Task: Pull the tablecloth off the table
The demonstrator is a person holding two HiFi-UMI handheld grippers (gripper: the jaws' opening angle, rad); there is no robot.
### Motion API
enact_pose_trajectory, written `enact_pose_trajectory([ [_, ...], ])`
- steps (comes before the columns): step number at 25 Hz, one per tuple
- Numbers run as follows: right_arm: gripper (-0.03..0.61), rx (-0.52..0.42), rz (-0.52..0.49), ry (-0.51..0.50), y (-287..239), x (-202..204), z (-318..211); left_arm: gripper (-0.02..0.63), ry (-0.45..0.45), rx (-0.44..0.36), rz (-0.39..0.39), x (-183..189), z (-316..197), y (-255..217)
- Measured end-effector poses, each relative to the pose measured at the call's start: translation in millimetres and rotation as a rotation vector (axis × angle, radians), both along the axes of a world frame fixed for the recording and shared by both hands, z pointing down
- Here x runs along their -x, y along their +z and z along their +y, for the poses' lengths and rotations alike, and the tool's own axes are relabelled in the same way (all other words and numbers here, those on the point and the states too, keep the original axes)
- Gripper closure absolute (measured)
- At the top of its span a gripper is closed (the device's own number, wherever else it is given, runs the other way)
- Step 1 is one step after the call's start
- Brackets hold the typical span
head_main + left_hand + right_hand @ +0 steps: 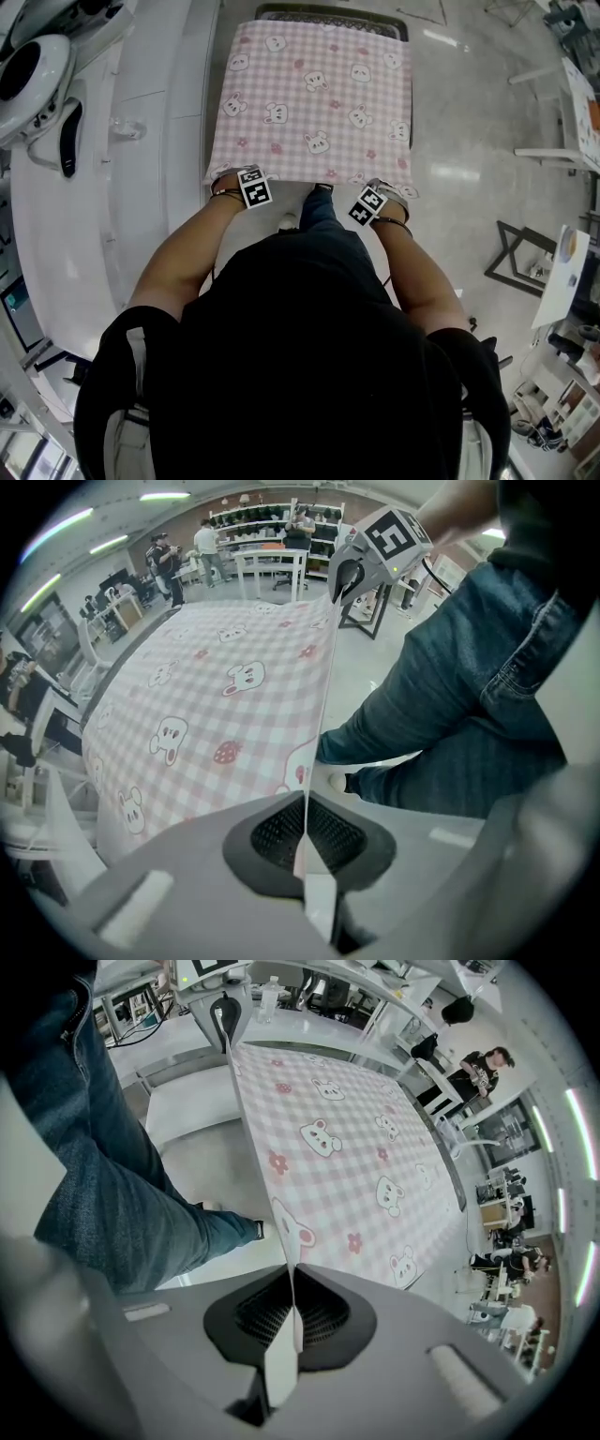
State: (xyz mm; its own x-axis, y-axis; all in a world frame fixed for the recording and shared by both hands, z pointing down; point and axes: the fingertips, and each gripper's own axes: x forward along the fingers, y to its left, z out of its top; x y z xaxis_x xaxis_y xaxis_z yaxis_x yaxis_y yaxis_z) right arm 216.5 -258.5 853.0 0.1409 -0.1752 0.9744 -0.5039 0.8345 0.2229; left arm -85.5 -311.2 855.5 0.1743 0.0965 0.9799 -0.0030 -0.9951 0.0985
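Both sets of jaws, left gripper (305, 844) and right gripper (292, 1321), clamp the tablecloth (314, 98) edge. It covers the surface (330, 12); I judge my pull not yet done.

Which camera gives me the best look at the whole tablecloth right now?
Head view: the whole tablecloth shows from above, spread flat. The left gripper view and right gripper view each show only a slanted part, with its near edge pinched in the left tongs and right tongs.
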Motion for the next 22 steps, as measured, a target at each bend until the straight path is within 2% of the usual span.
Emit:
enact_pose_trajectory([
  [10,0.546,-0.011,0.018,0.044,-17,8,65,0.61,0.041,-0.004,0.025,7,61,-12],
  [15,0.546,0.009,0.014,0.062,-14,10,99,0.61,0.037,0.009,0.023,9,88,-11],
  [22,0.546,0.016,-0.006,0.073,-17,6,119,0.61,0.019,0.022,0.006,5,109,-14],
])
